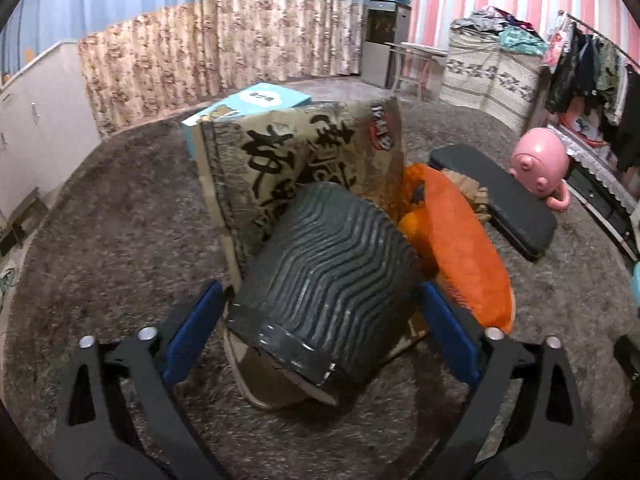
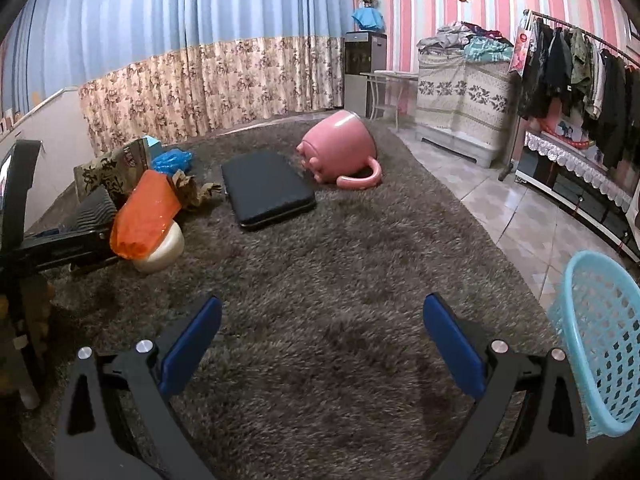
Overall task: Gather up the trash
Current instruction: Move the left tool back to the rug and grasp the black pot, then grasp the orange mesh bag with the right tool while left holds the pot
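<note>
A dark ribbed paper cup lies on its side on the brown shag carpet, against a brown paper bag printed with black characters. My left gripper stands wide around the cup, one blue pad on each side; a small gap shows at the left pad. An orange plastic bag lies right of the cup, with crumpled brown paper behind it. In the right wrist view the same pile, with the cup and orange bag, sits far left. My right gripper is open over bare carpet.
A light blue mesh basket stands at the right gripper's right side. A black flat case and a tipped pink mug-shaped toy lie further back. A blue plastic bag, a cream bowl and a blue box adjoin the pile.
</note>
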Demonstrator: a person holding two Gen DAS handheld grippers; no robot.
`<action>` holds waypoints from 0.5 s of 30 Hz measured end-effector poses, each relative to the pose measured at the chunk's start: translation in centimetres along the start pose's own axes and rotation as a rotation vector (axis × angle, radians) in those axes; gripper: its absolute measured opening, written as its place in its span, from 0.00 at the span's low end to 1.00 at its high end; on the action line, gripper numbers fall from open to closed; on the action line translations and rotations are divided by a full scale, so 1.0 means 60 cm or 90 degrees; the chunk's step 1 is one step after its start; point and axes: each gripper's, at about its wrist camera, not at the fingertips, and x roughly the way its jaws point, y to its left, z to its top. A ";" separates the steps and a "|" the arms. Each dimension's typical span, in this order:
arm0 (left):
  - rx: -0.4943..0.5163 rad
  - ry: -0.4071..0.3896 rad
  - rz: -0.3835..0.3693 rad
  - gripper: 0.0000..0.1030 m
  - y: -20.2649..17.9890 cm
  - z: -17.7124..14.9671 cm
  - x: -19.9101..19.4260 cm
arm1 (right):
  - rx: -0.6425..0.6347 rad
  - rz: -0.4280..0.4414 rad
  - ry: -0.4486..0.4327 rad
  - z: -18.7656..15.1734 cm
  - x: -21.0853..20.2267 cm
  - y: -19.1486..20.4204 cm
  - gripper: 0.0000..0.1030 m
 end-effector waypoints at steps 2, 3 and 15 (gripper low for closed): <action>0.001 -0.005 -0.010 0.80 0.001 -0.006 -0.007 | -0.007 0.004 0.002 0.002 0.004 0.009 0.96; 0.002 -0.009 -0.012 0.78 0.002 -0.009 -0.011 | -0.009 0.006 0.003 0.002 0.004 0.011 0.96; -0.020 -0.084 -0.017 0.67 0.069 -0.039 -0.097 | -0.047 0.042 0.005 0.020 0.017 0.087 0.96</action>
